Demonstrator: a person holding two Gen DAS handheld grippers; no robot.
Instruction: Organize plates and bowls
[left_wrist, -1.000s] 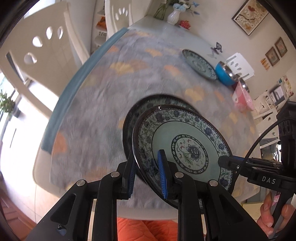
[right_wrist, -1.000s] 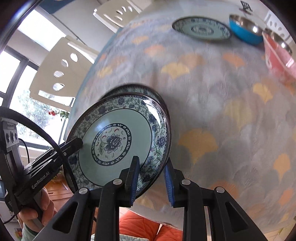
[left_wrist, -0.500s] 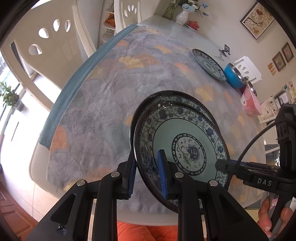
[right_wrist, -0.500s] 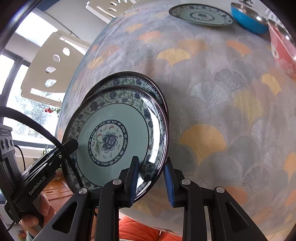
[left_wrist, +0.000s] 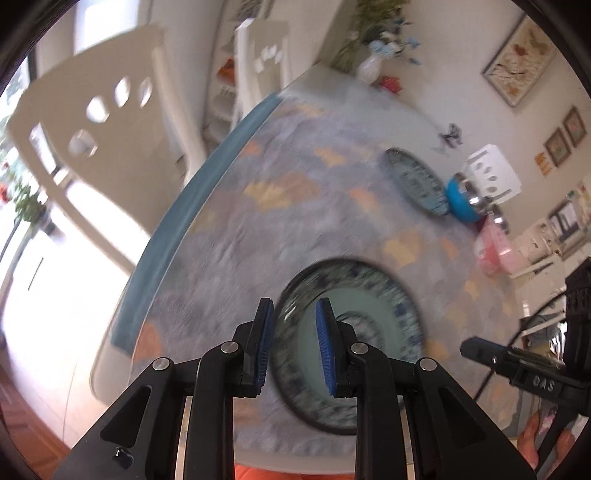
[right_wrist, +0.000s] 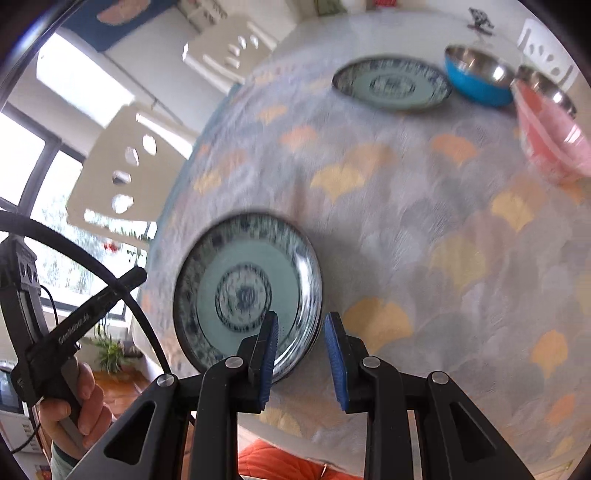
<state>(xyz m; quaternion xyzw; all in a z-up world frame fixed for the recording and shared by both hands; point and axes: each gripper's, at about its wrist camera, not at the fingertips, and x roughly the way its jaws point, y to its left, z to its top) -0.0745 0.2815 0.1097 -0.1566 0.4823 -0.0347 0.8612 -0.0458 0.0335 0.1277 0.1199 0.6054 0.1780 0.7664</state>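
Blue-patterned plate stack (right_wrist: 247, 295) sits flat on the table (right_wrist: 424, 206), near its front edge, left side. Left gripper (left_wrist: 293, 339) over the stack's left rim, jaws spread, nothing between the pads. Right gripper (right_wrist: 301, 350) at the stack's right rim, jaws spread too, holding nothing. Whether either pad touches the rim, can't tell; both views blurred. Far edge, right: another plate (right_wrist: 391, 86), just beside it a blue bowl (right_wrist: 480, 75), then a pink bowl (right_wrist: 550, 136).
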